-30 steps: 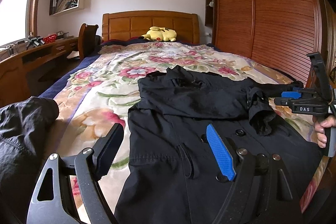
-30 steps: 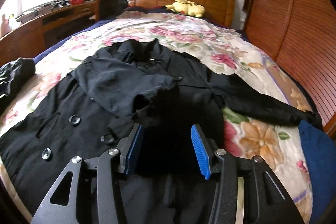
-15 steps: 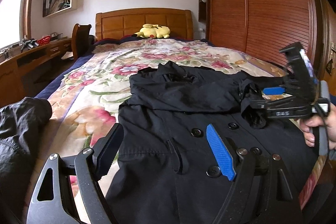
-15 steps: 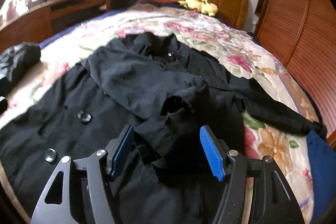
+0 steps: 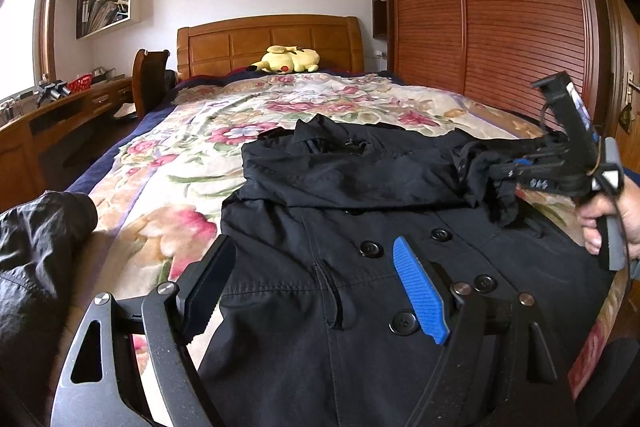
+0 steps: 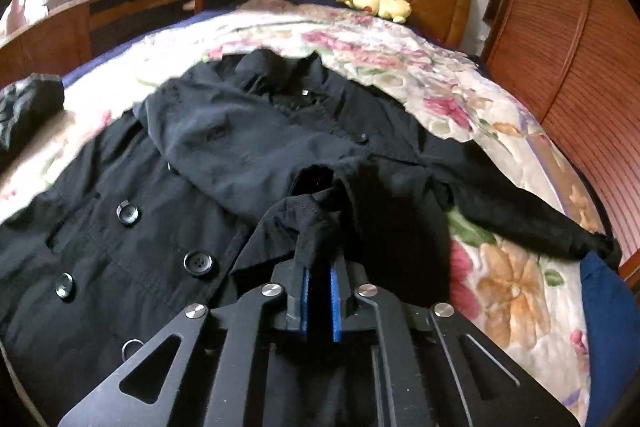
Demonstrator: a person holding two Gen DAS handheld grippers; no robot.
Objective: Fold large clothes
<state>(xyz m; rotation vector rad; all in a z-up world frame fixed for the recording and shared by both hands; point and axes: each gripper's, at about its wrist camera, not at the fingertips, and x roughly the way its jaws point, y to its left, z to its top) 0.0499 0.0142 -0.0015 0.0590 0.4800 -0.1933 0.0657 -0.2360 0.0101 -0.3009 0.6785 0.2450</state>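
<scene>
A black double-breasted coat (image 5: 340, 187) lies front up on the floral bedspread (image 5: 180, 163), collar toward the headboard. One sleeve is folded across its chest. My right gripper (image 6: 318, 267) is shut on that sleeve's cuff (image 6: 312, 223), black cloth bunched between the blue pads. In the left wrist view the right gripper (image 5: 500, 167) comes in from the right, held by a hand (image 5: 616, 211), with the cuff (image 5: 480, 171) in its tips. My left gripper (image 5: 312, 255) hangs open over the coat's lower front near the buttons, nothing between its fingers. The other sleeve (image 6: 520, 211) lies stretched out to the right.
A second dark garment (image 5: 36, 247) sits on the bed's left edge. A yellow plush toy (image 5: 288, 61) rests by the wooden headboard (image 5: 268, 39). A slatted wardrobe (image 5: 500, 27) lines the right side. A desk (image 5: 60, 107) and chair (image 5: 150, 83) stand at left.
The right gripper's jaws, wide apart around the cuff half a second ago, have closed on it. It also moved in slightly toward the coat. The left gripper stayed open and nearly still.
</scene>
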